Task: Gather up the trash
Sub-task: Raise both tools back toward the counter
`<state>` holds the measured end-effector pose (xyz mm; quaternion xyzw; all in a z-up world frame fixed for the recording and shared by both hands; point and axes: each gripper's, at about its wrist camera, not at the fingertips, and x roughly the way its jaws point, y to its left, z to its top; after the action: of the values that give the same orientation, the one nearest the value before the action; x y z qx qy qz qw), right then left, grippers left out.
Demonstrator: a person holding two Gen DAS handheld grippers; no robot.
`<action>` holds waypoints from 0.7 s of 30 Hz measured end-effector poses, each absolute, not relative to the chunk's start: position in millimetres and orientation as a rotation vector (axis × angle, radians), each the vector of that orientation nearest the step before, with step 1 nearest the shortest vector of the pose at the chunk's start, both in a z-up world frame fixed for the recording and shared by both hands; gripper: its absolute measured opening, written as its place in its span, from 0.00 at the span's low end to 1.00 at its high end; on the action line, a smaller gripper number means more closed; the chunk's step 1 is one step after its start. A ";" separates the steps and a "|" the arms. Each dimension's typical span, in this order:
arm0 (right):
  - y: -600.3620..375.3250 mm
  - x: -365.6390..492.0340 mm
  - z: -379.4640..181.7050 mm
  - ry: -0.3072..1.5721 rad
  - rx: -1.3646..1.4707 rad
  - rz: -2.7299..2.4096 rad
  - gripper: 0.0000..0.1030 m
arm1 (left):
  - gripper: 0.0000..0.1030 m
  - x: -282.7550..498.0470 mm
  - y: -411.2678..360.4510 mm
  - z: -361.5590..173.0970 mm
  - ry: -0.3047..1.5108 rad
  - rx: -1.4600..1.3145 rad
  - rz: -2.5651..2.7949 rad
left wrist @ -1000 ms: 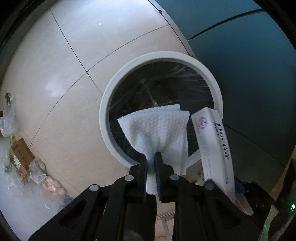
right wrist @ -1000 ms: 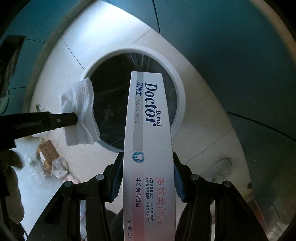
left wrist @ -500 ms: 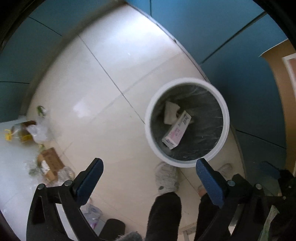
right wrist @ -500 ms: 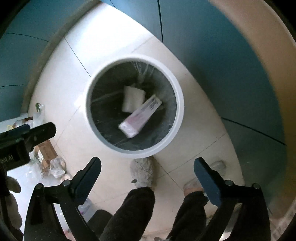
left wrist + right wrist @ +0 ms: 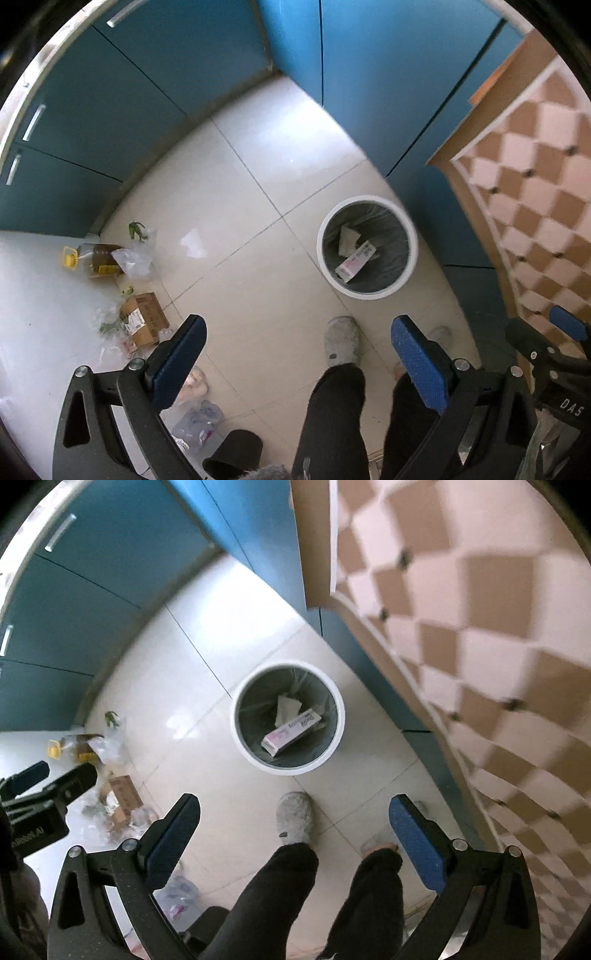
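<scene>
Pale kitchen tiles: tissue (image 5: pixel 347 240) and toothpaste box (image 5: pixel 355 260) now lie in the bin (image 5: pixel 413 254), just released; left gripper (image 5: pixel 297 360) and right gripper (image 5: pixel 293 836) spread empty, that load collected

The left gripper (image 5: pixel 295 354) hangs with jaws wide and empty. At two o'clock from it, the white bin (image 5: pixel 413 254) holds a toothpaste box (image 5: pixel 355 261) and tissue (image 5: pixel 348 238).

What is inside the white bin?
The bin holds a toothpaste box lying partly over a white tissue, on a dark liner. Anything beneath them is hidden.
</scene>
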<state>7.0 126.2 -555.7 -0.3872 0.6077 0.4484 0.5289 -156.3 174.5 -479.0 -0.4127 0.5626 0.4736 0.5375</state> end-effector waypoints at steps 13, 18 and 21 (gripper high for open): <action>79.2 18.1 -355.4 1.345 -0.800 1.168 1.00 | 0.99 -125.3 133.1 -337.3 1.203 -0.869 1.103; 62.0 41.4 -305.0 1.347 -0.677 1.198 1.00 | 0.99 -80.5 129.3 -277.2 1.115 -0.761 1.088; 46.4 75.8 -272.4 1.337 -0.578 1.190 1.00 | 1.00 -38.9 129.0 -252.0 1.068 -0.703 1.043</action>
<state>75.8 46.4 -272.4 -0.2481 0.5741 0.5113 0.5895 -38.9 129.0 -252.0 -0.3131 0.4755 0.4642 0.6785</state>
